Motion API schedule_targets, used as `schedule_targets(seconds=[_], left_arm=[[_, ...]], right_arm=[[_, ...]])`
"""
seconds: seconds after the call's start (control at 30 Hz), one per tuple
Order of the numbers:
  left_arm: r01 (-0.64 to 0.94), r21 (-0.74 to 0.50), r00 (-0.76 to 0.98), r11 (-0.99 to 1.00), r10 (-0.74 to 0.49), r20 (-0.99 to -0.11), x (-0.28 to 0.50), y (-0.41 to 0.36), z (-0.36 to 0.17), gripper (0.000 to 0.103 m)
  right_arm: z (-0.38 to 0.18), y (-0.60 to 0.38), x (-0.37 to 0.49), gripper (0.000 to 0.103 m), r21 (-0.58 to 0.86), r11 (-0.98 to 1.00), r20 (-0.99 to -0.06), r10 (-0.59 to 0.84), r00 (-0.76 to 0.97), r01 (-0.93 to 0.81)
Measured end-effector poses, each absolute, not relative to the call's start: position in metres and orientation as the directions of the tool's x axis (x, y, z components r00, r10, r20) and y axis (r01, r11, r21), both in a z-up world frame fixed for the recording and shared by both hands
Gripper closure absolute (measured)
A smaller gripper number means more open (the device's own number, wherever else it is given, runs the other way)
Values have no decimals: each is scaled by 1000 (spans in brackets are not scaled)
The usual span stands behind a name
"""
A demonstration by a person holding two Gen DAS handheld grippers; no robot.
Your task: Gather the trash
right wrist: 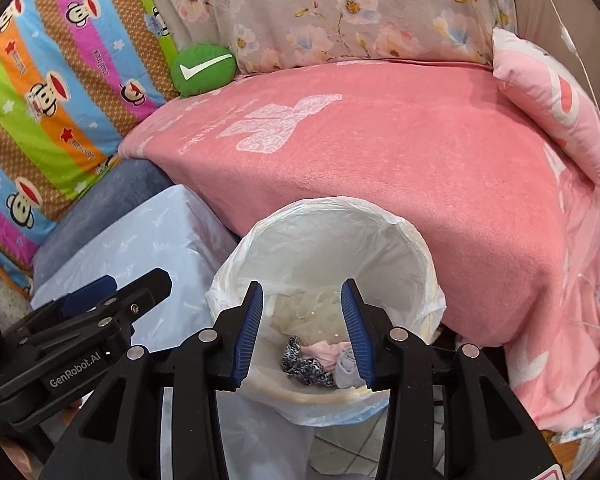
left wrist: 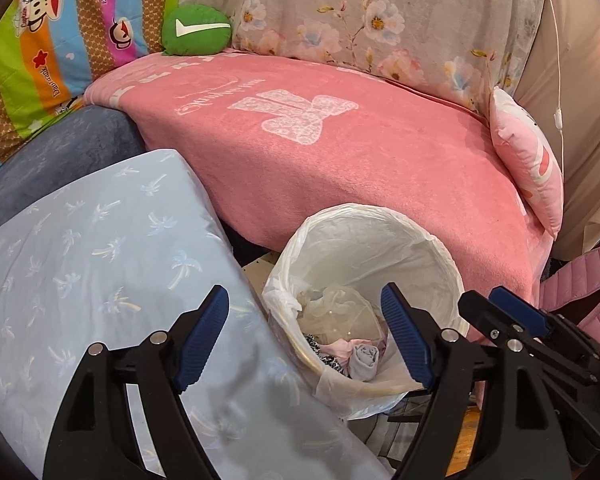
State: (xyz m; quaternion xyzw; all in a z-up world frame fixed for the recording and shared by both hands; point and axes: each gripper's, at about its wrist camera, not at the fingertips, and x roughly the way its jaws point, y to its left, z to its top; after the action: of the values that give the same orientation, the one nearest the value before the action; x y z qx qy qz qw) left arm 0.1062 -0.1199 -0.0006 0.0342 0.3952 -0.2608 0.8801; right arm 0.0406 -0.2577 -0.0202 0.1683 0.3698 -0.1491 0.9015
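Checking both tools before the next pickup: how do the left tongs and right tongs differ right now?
The left tongs are spread wide, the right tongs only partly open. The left tongs straddle the trash bin's near-left rim, one finger over the light blue pillow; the right tongs frame the bin's contents. Both are empty, with ribbed blue pads on black arms, pointing toward the bin.

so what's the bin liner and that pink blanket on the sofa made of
bin liner: thin white plastic film, by its look; semi-translucent, crinkled and faintly glossy, folded over the rim.
pink blanket: soft fleece or terry-like fabric, probably; matte, fuzzy nap with a paler woven or printed bow pattern.
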Motion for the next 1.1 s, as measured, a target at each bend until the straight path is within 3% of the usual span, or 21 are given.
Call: schedule_targets(seconds=[0.7,1.1], left_arm=[[412,-30,601,911,-296,-742,81,-85,-17,27],[378,7,600,926,-239,-763,67,-83,-28,25]], right_arm=[[-22,-227,13,58,27,927,-738,-234,633,374],[-33,-225,1,38,14,921,-742,-251,621,388]])
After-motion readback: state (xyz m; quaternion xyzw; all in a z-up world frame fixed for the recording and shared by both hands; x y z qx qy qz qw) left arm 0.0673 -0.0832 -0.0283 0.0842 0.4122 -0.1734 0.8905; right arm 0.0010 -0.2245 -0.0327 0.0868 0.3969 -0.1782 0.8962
